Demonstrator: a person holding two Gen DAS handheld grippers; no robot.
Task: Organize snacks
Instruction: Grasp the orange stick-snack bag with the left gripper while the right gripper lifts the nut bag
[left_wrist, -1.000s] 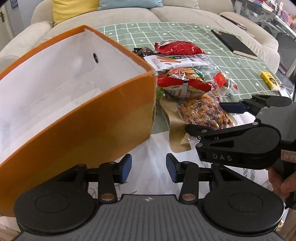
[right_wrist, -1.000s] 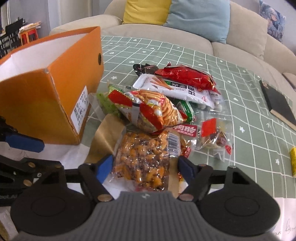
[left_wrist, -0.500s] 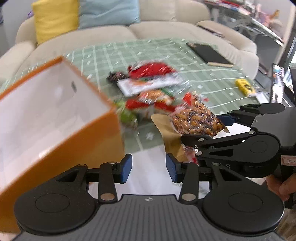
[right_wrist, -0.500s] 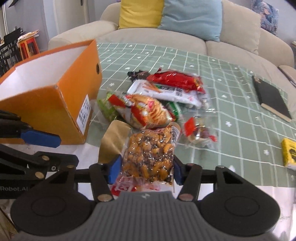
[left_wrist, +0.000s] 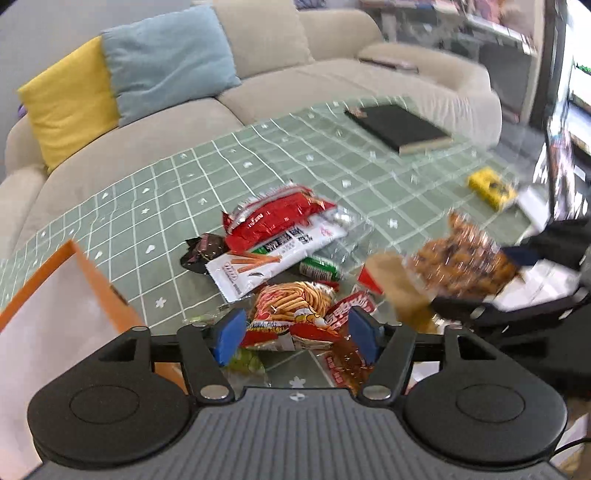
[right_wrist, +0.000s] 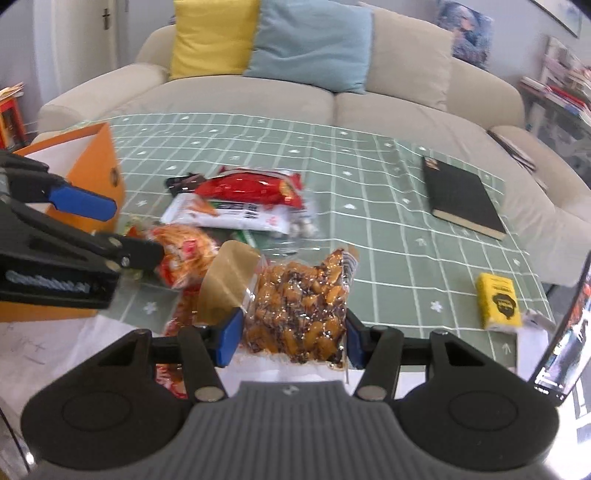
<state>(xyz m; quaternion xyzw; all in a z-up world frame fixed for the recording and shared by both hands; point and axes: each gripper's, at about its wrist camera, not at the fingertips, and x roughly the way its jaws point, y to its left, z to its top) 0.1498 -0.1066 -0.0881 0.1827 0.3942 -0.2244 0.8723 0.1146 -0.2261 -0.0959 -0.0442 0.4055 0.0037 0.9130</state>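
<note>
My right gripper is shut on a clear bag of brown nuts and holds it above the table; the bag also shows in the left wrist view. My left gripper is open, its fingers either side of a red-and-orange snack-stick bag in the pile. The pile holds a red packet, a white packet and a small dark packet. The orange box with a white inside stands at the left.
A black notebook and a yellow pack lie on the green grid tablecloth to the right. A beige sofa with yellow and blue cushions runs behind the table. A screen stands at the far right edge.
My left gripper has swung right from the orange box to the snack pile and opened wider. My right gripper has closed on the nut bag and lifted it.
</note>
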